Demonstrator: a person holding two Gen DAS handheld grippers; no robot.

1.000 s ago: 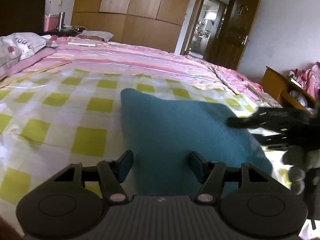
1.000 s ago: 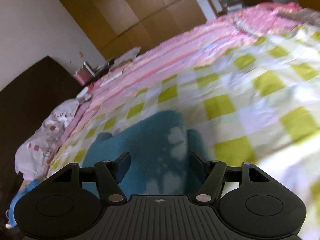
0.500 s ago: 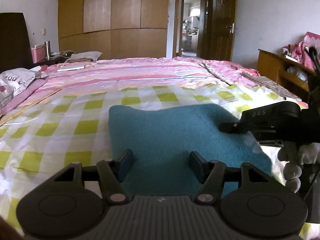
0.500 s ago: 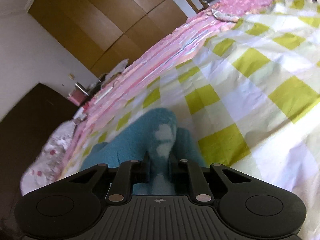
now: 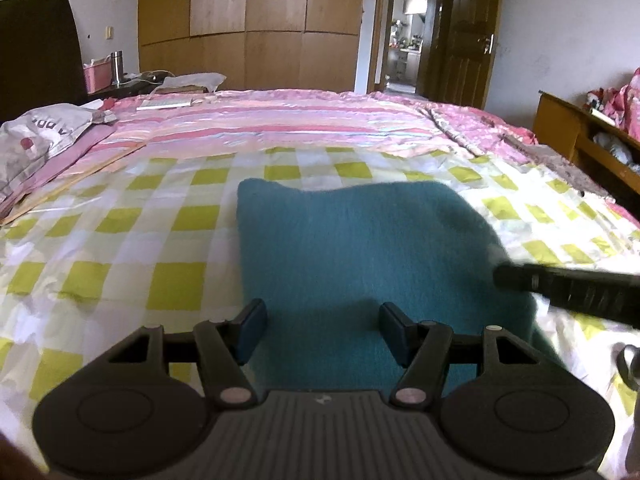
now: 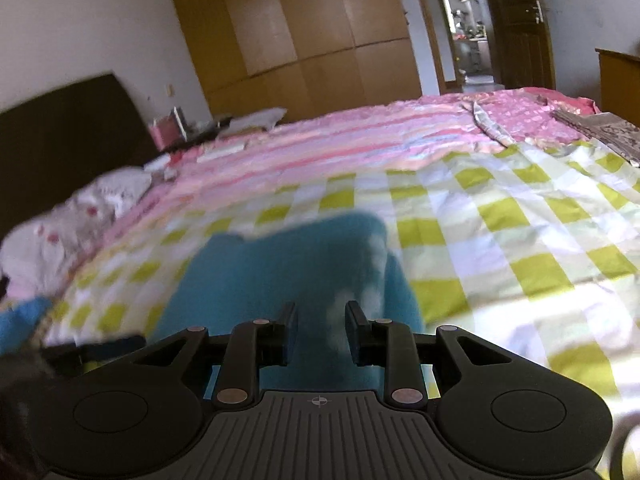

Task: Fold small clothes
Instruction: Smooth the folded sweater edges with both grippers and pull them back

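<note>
A teal fleece garment [image 5: 360,248] lies flat on the green-and-white checked sheet [image 5: 120,240]. My left gripper [image 5: 322,320] hovers over the garment's near edge, open, with nothing pinched. In the left wrist view my right gripper's finger [image 5: 560,288] reaches in from the right at the garment's right edge. In the blurred right wrist view the garment [image 6: 280,264] shows a whitish patch near its right side. My right gripper [image 6: 320,324] has its jaws opening, a narrow gap between them. The cloth shows in that gap, but the pads do not press it.
A pink striped quilt [image 5: 300,128] covers the far half of the bed. A grey pillow [image 5: 36,136] lies at the left. A dark headboard, a bedside table with a pink box, a wooden wardrobe, a doorway and a wooden shelf [image 5: 580,136] surround the bed.
The right gripper shut on the garment's right side half a second ago, then drew back with its jaws parted again. Both views rolled towards level. The left gripper stayed open.
</note>
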